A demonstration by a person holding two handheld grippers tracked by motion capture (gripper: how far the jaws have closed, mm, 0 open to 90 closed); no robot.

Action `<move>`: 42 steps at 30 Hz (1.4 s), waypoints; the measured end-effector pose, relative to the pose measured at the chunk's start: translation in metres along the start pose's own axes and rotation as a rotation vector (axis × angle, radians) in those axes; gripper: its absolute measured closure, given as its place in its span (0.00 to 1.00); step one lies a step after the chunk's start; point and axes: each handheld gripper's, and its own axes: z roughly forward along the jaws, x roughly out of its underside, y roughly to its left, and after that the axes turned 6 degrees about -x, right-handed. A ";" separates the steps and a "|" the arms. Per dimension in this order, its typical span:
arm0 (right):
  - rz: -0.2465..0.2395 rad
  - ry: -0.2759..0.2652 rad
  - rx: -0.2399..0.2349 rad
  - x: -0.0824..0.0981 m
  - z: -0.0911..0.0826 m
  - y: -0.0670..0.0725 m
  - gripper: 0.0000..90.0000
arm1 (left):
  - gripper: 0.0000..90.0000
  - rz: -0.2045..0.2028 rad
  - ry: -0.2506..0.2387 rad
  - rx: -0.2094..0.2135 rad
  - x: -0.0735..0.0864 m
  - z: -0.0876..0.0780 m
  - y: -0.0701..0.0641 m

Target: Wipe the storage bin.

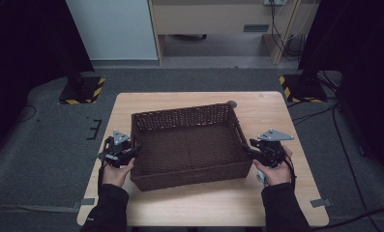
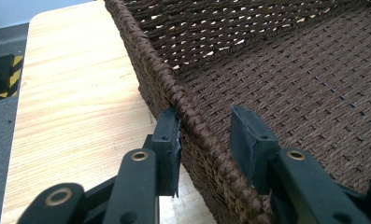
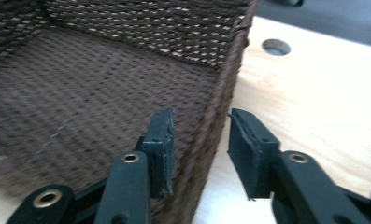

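A dark brown woven basket (image 1: pixel 180 112) stands empty in the middle of the wooden table (image 1: pixel 272 116). My left gripper (image 1: pixel 135 151) is at the basket's left wall near the front corner. In the left gripper view the gripper (image 2: pixel 206 135) straddles the rim (image 2: pixel 146 56): the outer pad (image 2: pixel 170 140) touches the weave, while the inner pad stands off it with a gap, so it is open. My right gripper (image 1: pixel 246 147) is at the right wall. Seen from the right gripper view, that gripper (image 3: pixel 201 135) is open astride the wall (image 3: pixel 230 70), pads off the weave.
A round hole (image 1: pixel 232 104) pierces the tabletop just behind the basket's far right corner. Bare wood runs along the front edge and both sides. Two stand bases with yellow-black stripes (image 1: pixel 83 89) (image 1: pixel 303 87) sit on the grey floor beyond the table.
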 end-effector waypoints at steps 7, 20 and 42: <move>0.028 -0.002 -0.033 0.005 0.011 -0.001 0.76 | 0.70 0.006 -0.004 0.007 0.000 0.001 0.002; 0.020 0.022 -0.053 0.008 -0.001 0.011 0.72 | 0.72 0.052 0.006 0.019 0.002 -0.003 0.006; -0.009 0.019 -0.029 0.009 0.006 0.026 0.74 | 0.73 0.033 0.002 0.060 0.005 -0.004 0.020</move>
